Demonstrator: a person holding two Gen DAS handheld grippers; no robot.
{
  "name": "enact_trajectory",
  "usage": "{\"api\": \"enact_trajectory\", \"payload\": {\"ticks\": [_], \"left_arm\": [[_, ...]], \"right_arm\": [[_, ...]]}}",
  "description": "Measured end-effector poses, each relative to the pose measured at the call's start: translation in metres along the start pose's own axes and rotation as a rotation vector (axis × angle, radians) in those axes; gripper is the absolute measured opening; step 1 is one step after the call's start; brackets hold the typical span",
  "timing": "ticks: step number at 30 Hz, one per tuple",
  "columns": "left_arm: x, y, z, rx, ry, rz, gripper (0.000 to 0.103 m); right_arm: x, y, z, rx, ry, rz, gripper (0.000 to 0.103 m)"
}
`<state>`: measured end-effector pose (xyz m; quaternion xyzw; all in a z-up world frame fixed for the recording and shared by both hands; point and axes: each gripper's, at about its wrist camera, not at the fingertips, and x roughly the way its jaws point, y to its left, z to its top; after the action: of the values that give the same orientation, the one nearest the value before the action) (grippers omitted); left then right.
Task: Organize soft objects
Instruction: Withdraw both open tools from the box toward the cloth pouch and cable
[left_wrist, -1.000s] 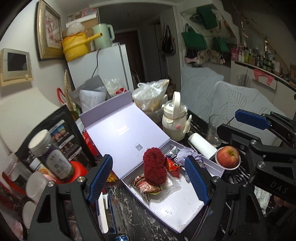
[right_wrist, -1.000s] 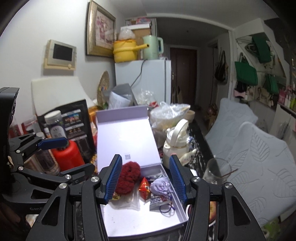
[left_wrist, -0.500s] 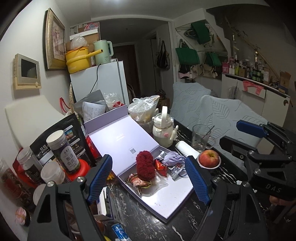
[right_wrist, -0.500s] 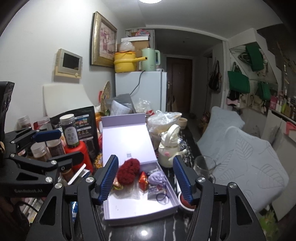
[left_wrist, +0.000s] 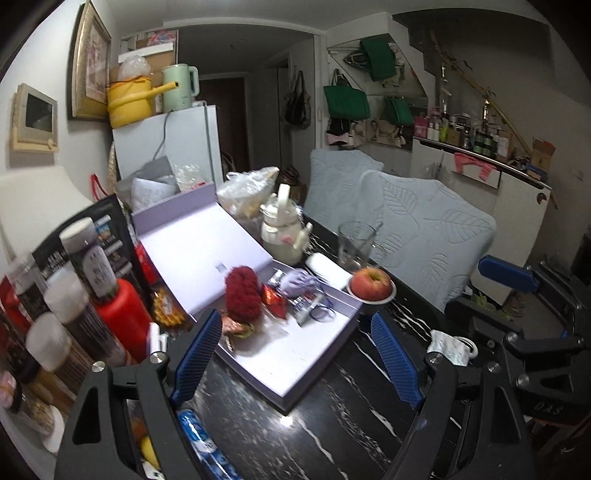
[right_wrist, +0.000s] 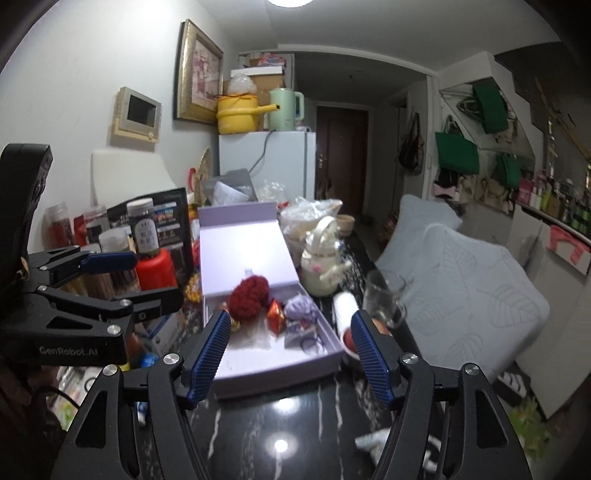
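Black marble-veined tabletop (left_wrist: 332, 417). Open lilac cardboard box (left_wrist: 295, 354) at 12 o'clock holds fuzzy red yarn ball (left_wrist: 242, 293), lilac cloth bundle (left_wrist: 297, 282) at its 3 o'clock. Left hand-held gripper (left_wrist: 295, 358) and right hand-held gripper (right_wrist: 290, 350) gape wide, empty.

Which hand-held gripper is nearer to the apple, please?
Right, I judge. The right hand-held gripper has the apple just beyond its right fingertip. The left hand-held gripper sits farther left, before the open box, both open.

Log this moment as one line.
left gripper: open, empty | right gripper: open, empty | red pompom, purple scrunchie: in box | mask: on table
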<state>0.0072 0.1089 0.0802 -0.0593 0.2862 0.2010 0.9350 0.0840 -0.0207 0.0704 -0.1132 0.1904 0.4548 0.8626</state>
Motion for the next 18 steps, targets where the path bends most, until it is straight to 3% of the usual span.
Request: {"api": "enact_trajectory", "payload": {"ticks": [5, 18], "left_arm": [[0.003, -0.015, -0.015, 0.016, 0.021, -0.037, 0.083], [0.028, -0.067, -0.051, 0.064, 0.104, -0.216, 0.083]], "right_arm": [[-0.01, -0.006, -0.022, 0.028, 0.031, -0.03, 0.069], [-0.027, -0.025, -0.08, 0.088, 0.139, -0.085, 0.071]]}}
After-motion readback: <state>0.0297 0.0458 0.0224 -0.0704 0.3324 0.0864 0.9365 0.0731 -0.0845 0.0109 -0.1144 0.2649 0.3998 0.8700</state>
